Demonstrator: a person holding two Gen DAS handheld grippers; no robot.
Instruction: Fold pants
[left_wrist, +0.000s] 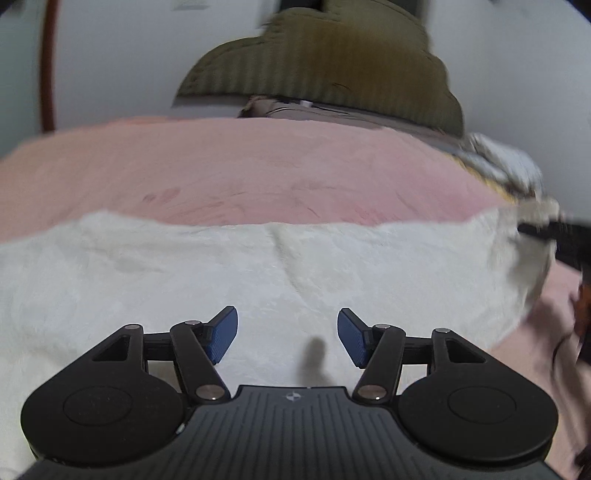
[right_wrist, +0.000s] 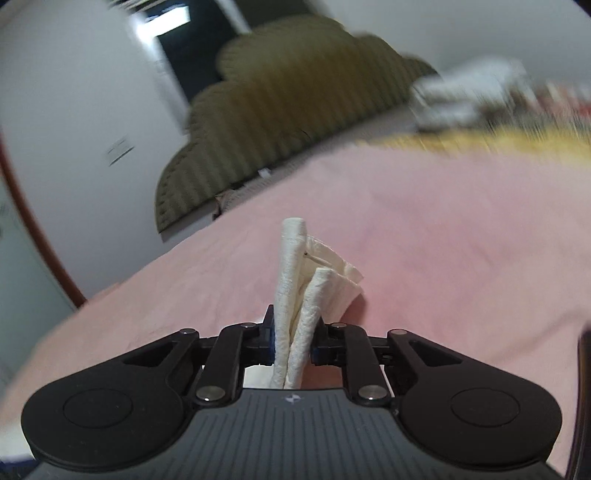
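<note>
The white textured pants (left_wrist: 258, 269) lie spread on the pink bedsheet (left_wrist: 240, 173), filling the lower half of the left wrist view. My left gripper (left_wrist: 287, 334) hovers just above them, open and empty, blue pads apart. My right gripper (right_wrist: 293, 341) is shut on a bunched edge of the pants (right_wrist: 295, 280), whose folds stick up between the fingers above the pink sheet (right_wrist: 424, 240). In the left wrist view the right gripper (left_wrist: 554, 236) shows dark and blurred at the pants' far right edge.
An olive scalloped headboard (left_wrist: 325, 62) stands against the white wall at the bed's far side; it also shows in the right wrist view (right_wrist: 280, 103). Blurred white and yellow bedding (right_wrist: 472, 110) lies at the far right. A reddish door frame (left_wrist: 48, 62) is at left.
</note>
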